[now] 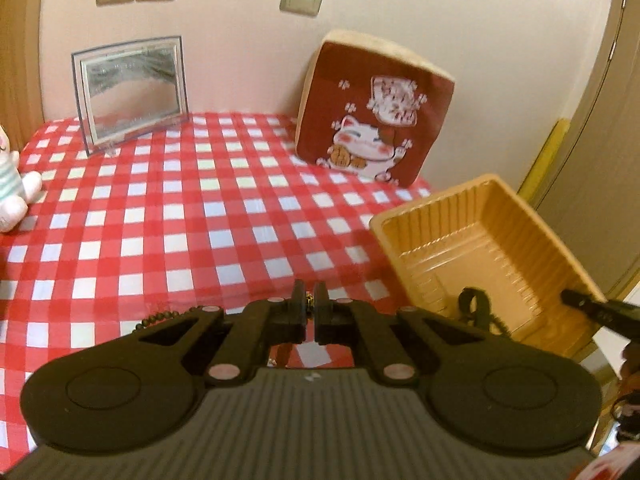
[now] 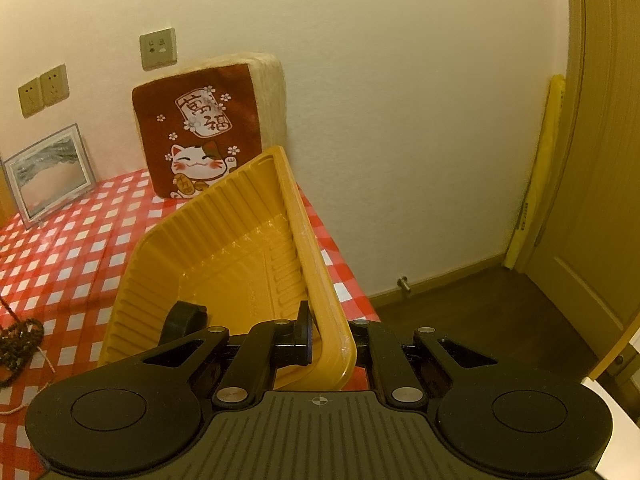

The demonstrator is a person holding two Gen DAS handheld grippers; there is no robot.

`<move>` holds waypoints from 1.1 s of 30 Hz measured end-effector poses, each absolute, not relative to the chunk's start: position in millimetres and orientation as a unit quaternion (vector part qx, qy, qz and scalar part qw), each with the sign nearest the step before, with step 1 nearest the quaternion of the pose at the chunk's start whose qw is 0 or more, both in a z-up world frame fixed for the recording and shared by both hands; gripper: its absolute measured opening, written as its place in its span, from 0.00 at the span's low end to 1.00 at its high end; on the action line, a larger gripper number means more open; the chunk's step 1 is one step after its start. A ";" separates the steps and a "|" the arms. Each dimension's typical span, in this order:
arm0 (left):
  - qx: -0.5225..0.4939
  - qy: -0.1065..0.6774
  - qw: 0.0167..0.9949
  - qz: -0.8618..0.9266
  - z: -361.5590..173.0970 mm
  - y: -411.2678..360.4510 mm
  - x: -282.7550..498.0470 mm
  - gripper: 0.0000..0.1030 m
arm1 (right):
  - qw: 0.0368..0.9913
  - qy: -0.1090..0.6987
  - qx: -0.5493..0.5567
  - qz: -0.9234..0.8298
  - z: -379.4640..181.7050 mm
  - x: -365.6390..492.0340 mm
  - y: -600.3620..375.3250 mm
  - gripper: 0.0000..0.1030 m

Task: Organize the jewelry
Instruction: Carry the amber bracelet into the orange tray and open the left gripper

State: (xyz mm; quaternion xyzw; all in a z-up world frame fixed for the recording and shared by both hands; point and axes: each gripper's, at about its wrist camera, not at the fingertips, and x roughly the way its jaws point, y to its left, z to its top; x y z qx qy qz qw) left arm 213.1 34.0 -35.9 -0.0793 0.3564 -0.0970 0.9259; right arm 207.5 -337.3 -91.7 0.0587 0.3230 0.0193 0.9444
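My left gripper [image 1: 309, 307] is shut, with a small dark and gold piece of a beaded string pinched between its pads. More dark beads [image 1: 158, 316] trail out behind its left finger. A yellow plastic tray [image 1: 472, 240] is tilted up at the table's right edge. My right gripper [image 2: 326, 330] is shut on the tray's near rim [image 2: 320, 280]. Its tip [image 1: 580, 303] shows in the left wrist view. A black band [image 2: 182, 316] lies inside the tray. A heap of dark beads [image 2: 20, 340] rests on the checked cloth, with a strand rising up and to the left.
A red lucky-cat cushion [image 1: 376, 112] and a framed picture [image 1: 130, 92] lean on the back wall. A white plush toy [image 1: 12, 184] sits at the left. The table [image 2: 340, 276] ends just right of the tray, above dark floor and a wooden door [image 2: 600, 200].
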 end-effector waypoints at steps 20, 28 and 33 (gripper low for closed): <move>-0.091 0.340 0.906 -0.235 -4.5 -54.7 202.1 0.01 | 0.947 0.315 0.059 0.031 -85.3 204.0 -331.7 0.07; -0.086 0.353 0.886 -0.287 -14.1 -103.6 215.0 0.01 | 0.947 0.313 0.058 0.035 -85.3 204.2 -329.3 0.07; -0.081 0.362 0.877 -0.307 -22.4 -128.1 223.0 0.01 | 0.947 0.313 0.060 0.037 -85.7 204.2 -330.0 0.08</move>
